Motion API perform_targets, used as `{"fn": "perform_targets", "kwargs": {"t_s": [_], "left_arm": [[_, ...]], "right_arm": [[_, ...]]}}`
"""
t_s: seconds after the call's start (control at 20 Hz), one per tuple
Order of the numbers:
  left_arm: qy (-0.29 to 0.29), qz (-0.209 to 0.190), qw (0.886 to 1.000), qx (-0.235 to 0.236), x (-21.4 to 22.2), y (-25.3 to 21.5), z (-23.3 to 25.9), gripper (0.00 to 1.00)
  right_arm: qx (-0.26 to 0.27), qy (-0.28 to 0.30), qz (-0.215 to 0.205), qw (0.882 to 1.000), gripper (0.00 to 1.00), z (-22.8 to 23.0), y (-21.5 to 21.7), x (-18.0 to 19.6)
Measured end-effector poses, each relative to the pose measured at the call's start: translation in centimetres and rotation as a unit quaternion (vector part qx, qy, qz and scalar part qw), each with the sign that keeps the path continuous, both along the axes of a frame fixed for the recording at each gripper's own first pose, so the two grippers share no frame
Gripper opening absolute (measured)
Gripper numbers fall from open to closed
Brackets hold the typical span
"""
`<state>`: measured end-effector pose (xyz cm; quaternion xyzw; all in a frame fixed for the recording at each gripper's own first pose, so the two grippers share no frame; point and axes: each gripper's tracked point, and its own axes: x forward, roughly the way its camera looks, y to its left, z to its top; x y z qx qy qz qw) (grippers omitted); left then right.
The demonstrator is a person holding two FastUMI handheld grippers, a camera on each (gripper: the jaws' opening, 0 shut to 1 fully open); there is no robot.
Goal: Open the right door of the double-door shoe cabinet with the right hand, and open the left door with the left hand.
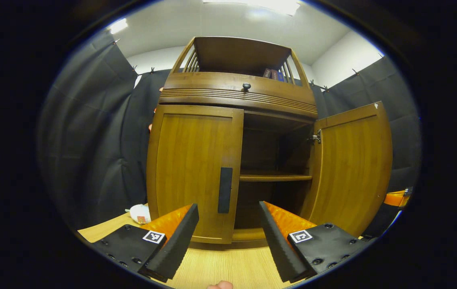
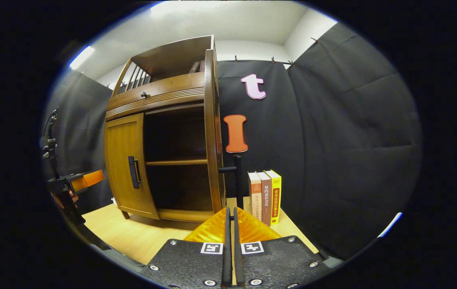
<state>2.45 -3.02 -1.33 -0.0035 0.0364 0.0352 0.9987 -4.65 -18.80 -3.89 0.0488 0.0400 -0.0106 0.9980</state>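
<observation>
The brown wooden shoe cabinet [image 1: 236, 96] stands on a light wood table. Its left door [image 1: 192, 172] is closed, and a dark vertical handle [image 1: 225, 190] sits on its inner edge. My left gripper [image 1: 228, 237] is open just in front of that handle, without touching it. The right door [image 1: 353, 168] is swung wide open, baring the shelf [image 1: 275, 177] inside. In the right gripper view this door [image 2: 211, 132] shows edge-on. My right gripper [image 2: 231, 218] is shut on the lower end of its handle [image 2: 237, 176]. The left gripper [image 2: 80, 180] shows at the far left there.
Three upright books [image 2: 264, 196] stand on the table to the right of the open door, close to my right gripper. A small white object [image 1: 140, 213] lies left of the cabinet. Black cloth walls surround the table [image 1: 228, 265].
</observation>
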Motion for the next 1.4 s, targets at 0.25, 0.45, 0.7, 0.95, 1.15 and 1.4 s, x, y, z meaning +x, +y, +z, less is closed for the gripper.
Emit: {"fn": "perform_targets", "kwargs": {"t_s": [0.25,0.45,0.7,0.95,1.15,1.4], "left_arm": [[-0.008,-0.016,1.000,0.026,5.2,1.3,1.3,0.95],[0.001,-0.022,0.999,0.026,9.1,1.5,0.6,0.94],[0.019,-0.020,0.999,0.026,13.0,1.5,-1.2,0.94],[0.026,-0.011,0.999,0.018,15.8,2.2,-3.1,0.96],[0.051,0.004,0.999,0.007,17.7,2.5,-5.2,0.94],[0.039,-0.002,0.999,0.019,18.2,2.2,-5.8,0.91]], "right_arm": [[-0.036,0.004,-0.024,0.999,0.43,-0.3,-0.2,-0.7],[-0.021,-0.004,-0.038,0.999,0.81,0.2,-0.4,-1.1],[-0.009,-0.018,-0.046,0.999,0.94,0.9,-0.9,-1.6],[-0.025,-0.016,-0.051,0.998,0.88,1.3,-1.1,-2.4],[-0.052,-0.022,-0.055,0.997,0.88,2.1,-1.0,-2.6],[-0.049,-0.030,-0.058,0.997,0.88,2.4,-1.4,-2.1]]}}
